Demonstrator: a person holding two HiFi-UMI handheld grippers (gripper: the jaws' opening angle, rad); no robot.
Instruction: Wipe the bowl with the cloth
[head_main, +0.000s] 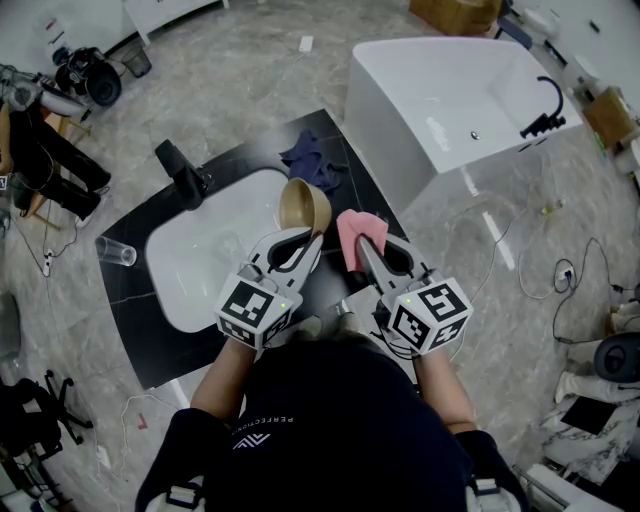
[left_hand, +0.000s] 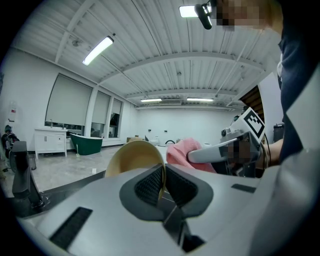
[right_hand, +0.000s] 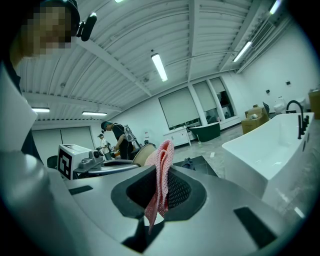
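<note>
A tan bowl (head_main: 304, 205) hangs above the white sink's right edge, tilted on its side. My left gripper (head_main: 316, 236) is shut on its rim, and in the left gripper view the bowl (left_hand: 134, 157) rises just past the pads. A pink cloth (head_main: 357, 234) stands up to the bowl's right, pinched in my right gripper (head_main: 362, 243). In the right gripper view the cloth (right_hand: 161, 177) is folded between the jaws, with the bowl (right_hand: 142, 153) to the left behind it. Cloth and bowl are close together; whether they touch is not clear.
A white sink (head_main: 196, 262) is set in a black counter (head_main: 135, 325) with a black tap (head_main: 180, 172). A dark blue cloth (head_main: 312, 158) lies at the counter's far edge, a clear cup (head_main: 116, 252) at its left. A white bathtub (head_main: 450, 105) stands at the right.
</note>
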